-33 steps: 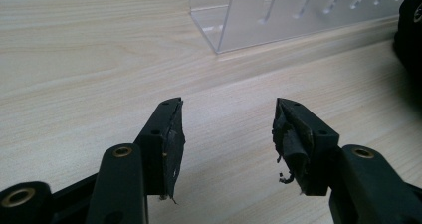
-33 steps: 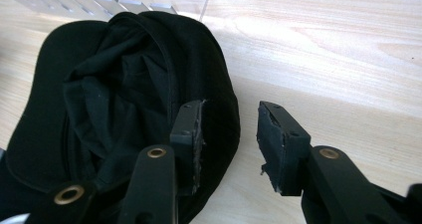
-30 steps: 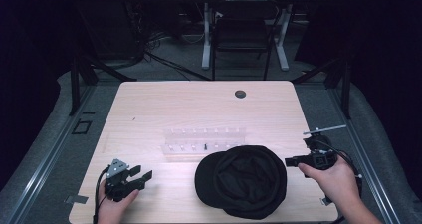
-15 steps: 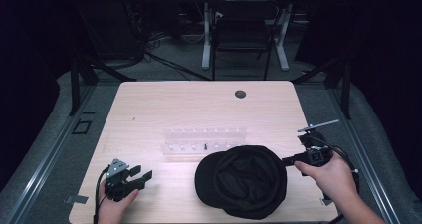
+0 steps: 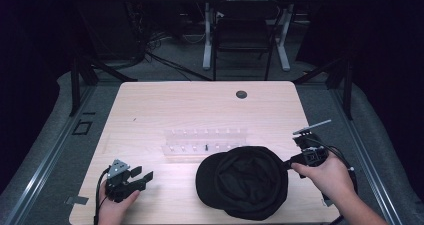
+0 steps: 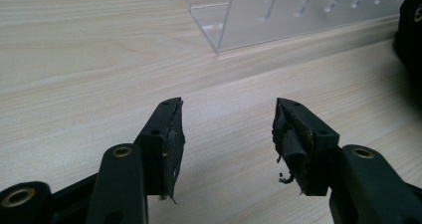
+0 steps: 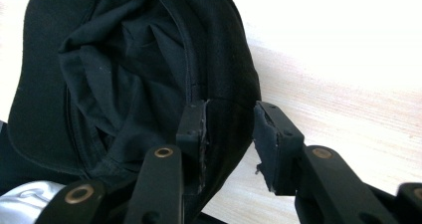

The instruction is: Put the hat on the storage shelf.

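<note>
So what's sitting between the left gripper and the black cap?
Only bare wooden table in the high view, between the left gripper and black cap; the clear rack sits farther back.

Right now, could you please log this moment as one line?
right tongs: open, straddling black cap rim | left tongs: open, idle over table | clear rack: untouched

Table point(image 5: 200, 105) lit; surroundings dark; right gripper view overexposed.
</note>
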